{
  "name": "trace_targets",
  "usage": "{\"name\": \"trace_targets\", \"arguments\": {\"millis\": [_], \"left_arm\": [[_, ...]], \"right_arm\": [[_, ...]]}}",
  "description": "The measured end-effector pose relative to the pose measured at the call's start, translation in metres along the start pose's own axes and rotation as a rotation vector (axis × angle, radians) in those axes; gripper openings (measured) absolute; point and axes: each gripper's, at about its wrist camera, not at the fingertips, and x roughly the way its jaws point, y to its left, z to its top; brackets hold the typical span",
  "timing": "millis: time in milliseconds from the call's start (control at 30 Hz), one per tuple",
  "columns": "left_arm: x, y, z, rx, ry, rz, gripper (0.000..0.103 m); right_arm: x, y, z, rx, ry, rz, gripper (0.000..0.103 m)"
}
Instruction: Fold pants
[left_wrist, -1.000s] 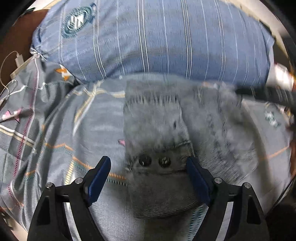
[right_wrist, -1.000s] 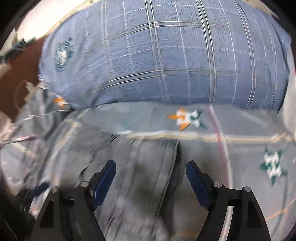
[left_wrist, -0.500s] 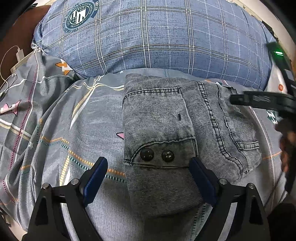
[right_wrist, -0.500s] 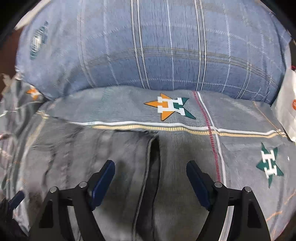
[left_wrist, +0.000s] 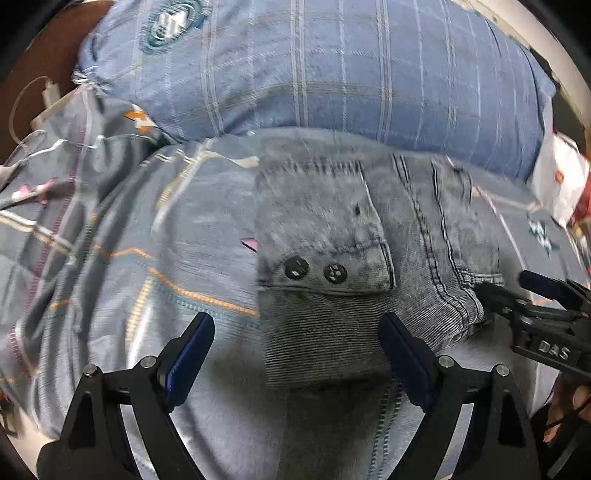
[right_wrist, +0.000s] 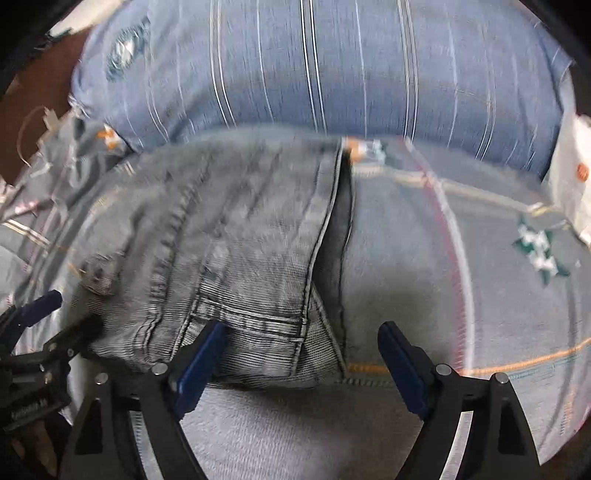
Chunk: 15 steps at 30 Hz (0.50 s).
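At the far left, off the edge of the bed, a white charger and cable (left_wrist: 48, 96) sit on a brown surface. Next comes the rumpled grey bedsheet (left_wrist: 122, 236) with its coloured lines and star prints, and behind it the big blue plaid pillow (left_wrist: 332, 74) that runs across the whole back of the bed.

My left gripper (left_wrist: 295, 354) points down at the bed with its blue pads standing wide apart, gripping nothing. Between and just beyond them lies the near end of the pants (left_wrist: 354, 236), grey denim folded into a compact bundle on the sheet in front of the pillow. Two dark buttons (left_wrist: 316, 270) on the waistband show on the left half of the bundle, and a seamed panel with double stitching makes up the right half.

Further right, my right gripper (right_wrist: 299, 354) hovers over the bundle's near right corner. Its jaws are opening; the left pad sits over the denim hem and the right pad over bare sheet, so the corner is between them but not pinched. From the left wrist view this gripper comes in from the right edge, just beside the fold.

At the far right a white bag (right_wrist: 572, 173) with an orange mark lies beside the pillow.
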Motion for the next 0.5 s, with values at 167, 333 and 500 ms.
{"name": "trace_targets", "arguments": {"millis": [167,333,500], "left_arm": [[-0.041,-0.001,-0.003,-0.008,-0.105,-0.018,0.091],[-0.055,0.001,-0.016,-0.014,-0.126,-0.008,0.091],[-0.042,0.006,-0.027,-0.005,-0.078,0.024,0.091]], "right_arm": [[-0.058,-0.005,-0.01,0.064,-0.182,0.068,0.089],[-0.08,0.001,-0.041,0.072,-0.347,0.084,0.098],[-0.053,0.01,-0.066,0.042,-0.308,0.072,0.098]]}}
